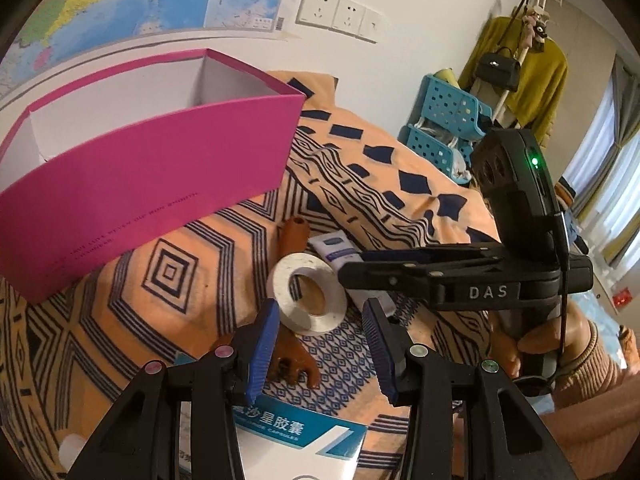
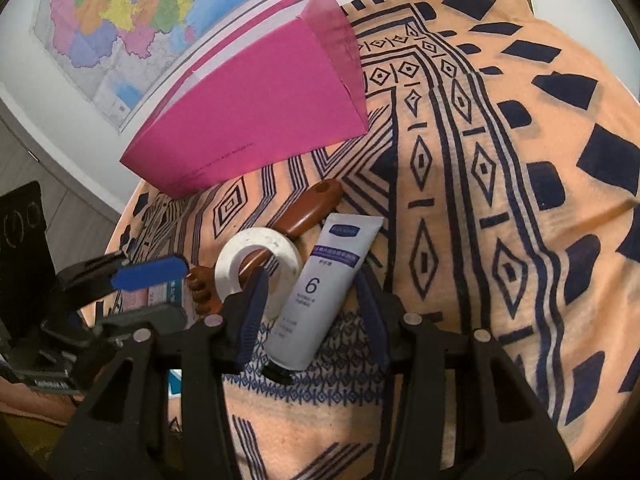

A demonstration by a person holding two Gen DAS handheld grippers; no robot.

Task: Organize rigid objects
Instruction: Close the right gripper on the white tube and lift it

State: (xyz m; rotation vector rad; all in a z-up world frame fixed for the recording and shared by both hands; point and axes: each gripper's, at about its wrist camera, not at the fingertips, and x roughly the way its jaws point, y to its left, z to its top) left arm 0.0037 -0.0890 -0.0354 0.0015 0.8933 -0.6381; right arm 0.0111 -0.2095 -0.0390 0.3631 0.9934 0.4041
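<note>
"6" on tube (image 2: pixel 316 292); "DAS" on right claw (image 1: pixel 486 292)

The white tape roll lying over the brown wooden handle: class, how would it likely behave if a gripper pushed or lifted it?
The tape roll looks stiff, so it should keep its ring shape. Propped on the wooden back scratcher, it would probably rock or slide off. Set on edge, it could roll.

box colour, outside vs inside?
Box: magenta outside, white inside; left wrist view shows it best.
</note>
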